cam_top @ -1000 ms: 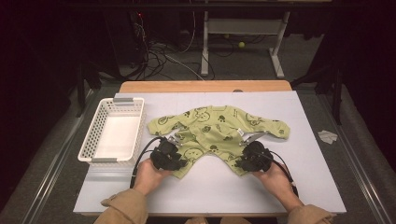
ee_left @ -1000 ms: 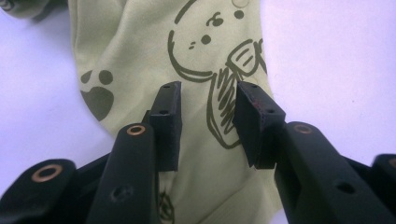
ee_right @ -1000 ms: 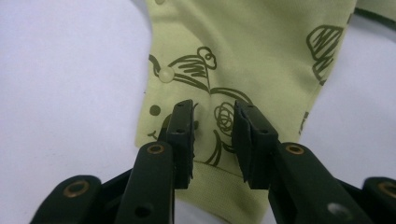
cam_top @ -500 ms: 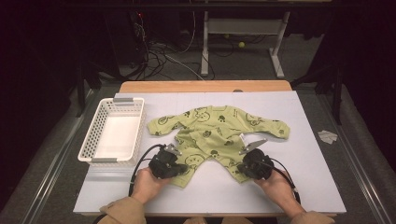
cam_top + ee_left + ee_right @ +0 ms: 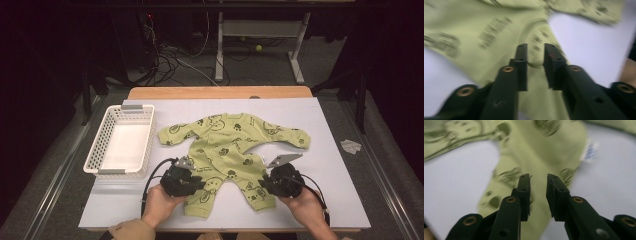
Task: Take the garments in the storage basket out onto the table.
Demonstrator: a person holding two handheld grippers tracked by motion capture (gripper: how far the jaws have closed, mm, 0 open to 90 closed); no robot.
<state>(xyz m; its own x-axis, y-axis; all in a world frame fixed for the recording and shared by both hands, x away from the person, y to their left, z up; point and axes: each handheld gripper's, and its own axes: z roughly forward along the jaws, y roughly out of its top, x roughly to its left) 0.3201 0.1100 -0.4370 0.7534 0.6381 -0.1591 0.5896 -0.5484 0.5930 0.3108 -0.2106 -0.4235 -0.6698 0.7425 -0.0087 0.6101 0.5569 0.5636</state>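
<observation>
We judge the green romper soft, light and limp; both tongs have just been opening, apparently gripping nothing, over its leg cuffs.

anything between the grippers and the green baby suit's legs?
Nothing visible. The left gripper and right gripper hang open right over the baby suit, one per leg; the basket sits off to the side.
</observation>
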